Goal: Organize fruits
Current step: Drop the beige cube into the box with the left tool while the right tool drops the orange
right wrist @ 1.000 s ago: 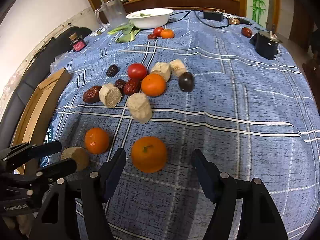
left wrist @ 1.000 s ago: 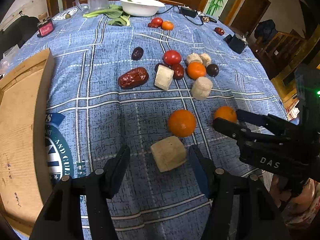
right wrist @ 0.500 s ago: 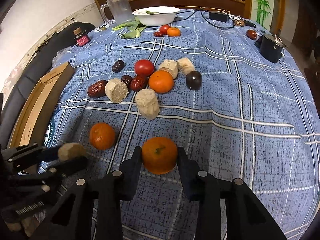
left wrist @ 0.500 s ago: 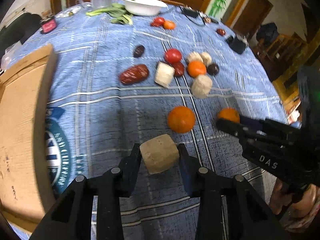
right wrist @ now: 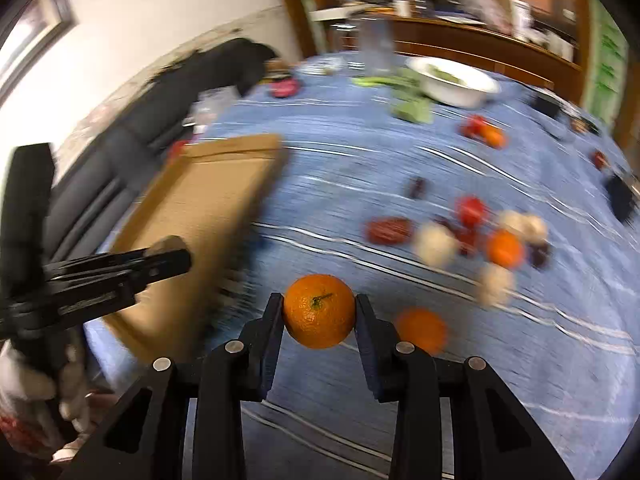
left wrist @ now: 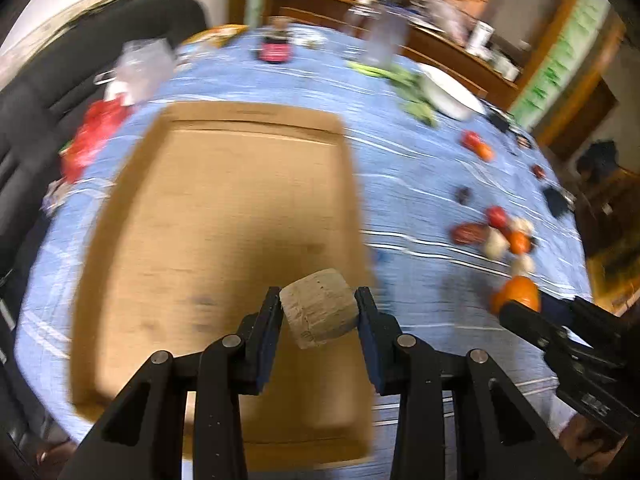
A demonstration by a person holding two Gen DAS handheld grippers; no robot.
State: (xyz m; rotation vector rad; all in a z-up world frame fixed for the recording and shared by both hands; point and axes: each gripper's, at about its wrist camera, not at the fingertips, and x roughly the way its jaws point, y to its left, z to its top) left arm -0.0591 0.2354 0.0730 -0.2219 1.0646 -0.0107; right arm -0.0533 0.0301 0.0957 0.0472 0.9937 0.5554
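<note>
A pale beige chunk [left wrist: 318, 309] is clamped in the left gripper [left wrist: 317, 312] above the near right corner of the cardboard tray [left wrist: 216, 216]. An orange [right wrist: 319, 311] is pinched by the right gripper [right wrist: 319, 316] over the tablecloth [right wrist: 520, 360], right of the tray's edge. With a hasty release, either piece could be bounced off the tray's low rim.

Dim warm indoor light, heavy motion blur — fisheye-bent, dark edges

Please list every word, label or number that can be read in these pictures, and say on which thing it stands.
None can be read.
Right gripper body: raised lettering, too blurred.
Left gripper body: no legible mark.
Shelf items: labels too small and blurred.
</note>
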